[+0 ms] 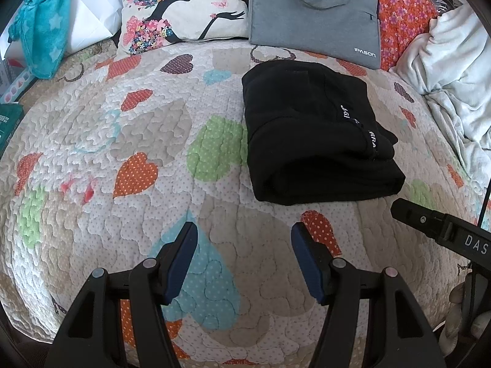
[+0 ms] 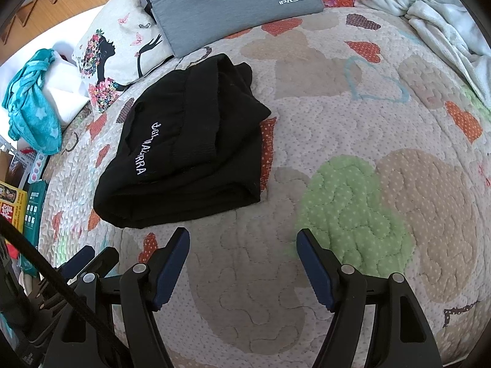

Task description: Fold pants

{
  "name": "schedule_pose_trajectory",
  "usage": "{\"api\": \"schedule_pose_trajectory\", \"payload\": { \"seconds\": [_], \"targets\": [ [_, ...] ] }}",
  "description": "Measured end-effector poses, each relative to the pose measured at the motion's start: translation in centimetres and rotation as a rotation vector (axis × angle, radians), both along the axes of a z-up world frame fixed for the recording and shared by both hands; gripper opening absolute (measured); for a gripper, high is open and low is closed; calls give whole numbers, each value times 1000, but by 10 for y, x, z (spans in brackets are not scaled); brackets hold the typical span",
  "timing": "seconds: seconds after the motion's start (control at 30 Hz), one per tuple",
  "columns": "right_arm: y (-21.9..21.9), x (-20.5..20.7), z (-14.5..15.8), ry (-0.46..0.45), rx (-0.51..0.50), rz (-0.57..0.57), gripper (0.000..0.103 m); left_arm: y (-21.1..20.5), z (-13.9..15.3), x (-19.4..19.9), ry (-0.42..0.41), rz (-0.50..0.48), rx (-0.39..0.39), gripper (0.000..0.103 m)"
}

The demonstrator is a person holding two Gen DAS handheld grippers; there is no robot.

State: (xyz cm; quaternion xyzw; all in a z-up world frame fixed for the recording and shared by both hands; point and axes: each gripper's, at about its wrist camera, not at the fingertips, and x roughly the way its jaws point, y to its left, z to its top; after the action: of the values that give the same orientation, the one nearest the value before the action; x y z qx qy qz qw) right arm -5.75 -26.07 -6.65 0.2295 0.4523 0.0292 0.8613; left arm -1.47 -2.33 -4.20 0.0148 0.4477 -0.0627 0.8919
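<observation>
The black pants (image 1: 316, 135) lie folded into a thick bundle on the heart-patterned quilt (image 1: 122, 141), white lettering showing along the waistband. In the right wrist view the same pants (image 2: 187, 150) rest left of centre. My left gripper (image 1: 244, 230) hovers open over the quilt, short of the bundle's near edge, nothing between its fingers. My right gripper (image 2: 242, 234) is also open and empty, just below and right of the bundle. The right gripper's black finger (image 1: 429, 219) shows at the right edge of the left wrist view.
A grey laptop bag (image 1: 313, 12) and a printed pillow (image 1: 181, 9) lie behind the pants. A white blanket (image 1: 454, 70) is heaped at the right, a teal towel (image 1: 46, 27) at the left. Boxes (image 2: 18, 211) stand beside the bed's left edge.
</observation>
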Motion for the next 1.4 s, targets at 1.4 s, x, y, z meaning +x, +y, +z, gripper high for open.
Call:
{"api": "schedule_pose_trajectory", "payload": {
  "seconds": [1.4],
  "targets": [
    [1,-5,6,-17,-42,-11,78,15,58,-36,-399,143,52,86]
  ]
}}
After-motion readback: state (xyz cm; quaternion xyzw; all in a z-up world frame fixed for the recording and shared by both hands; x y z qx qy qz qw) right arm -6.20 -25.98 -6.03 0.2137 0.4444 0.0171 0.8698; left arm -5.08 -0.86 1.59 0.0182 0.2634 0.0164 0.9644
